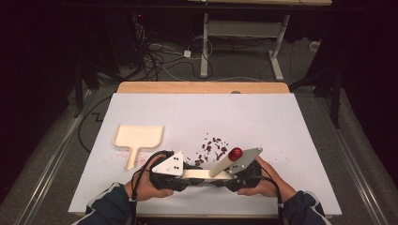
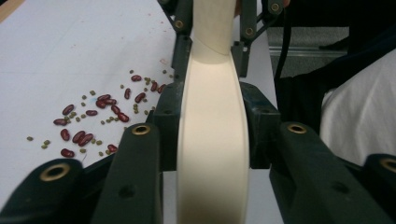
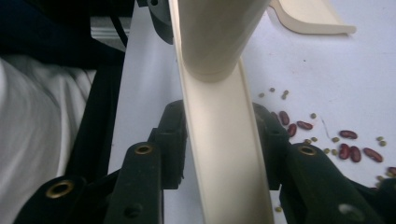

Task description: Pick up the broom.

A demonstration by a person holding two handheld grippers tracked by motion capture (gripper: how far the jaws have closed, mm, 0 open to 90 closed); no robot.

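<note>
A cream hand brush (image 1: 202, 174) lies level near the table's front edge, its handle slanting up to a red tip (image 1: 235, 153). My left gripper (image 1: 190, 175) comes in from the left and my right gripper (image 1: 226, 177) from the right, each shut on the brush's long body. In the left gripper view the pads (image 2: 168, 126) press both sides of the cream body (image 2: 212, 140). In the right gripper view the same body (image 3: 224, 154) sits clamped between the jaws. Red beans and small green ones (image 1: 213, 147) lie scattered just beyond the brush.
A cream dustpan (image 1: 138, 138) rests on the white table sheet (image 1: 281, 122) to the left of the beans, handle toward the person. Its edge shows in the right gripper view (image 3: 308, 16). Cables and a desk frame lie on the floor beyond the table.
</note>
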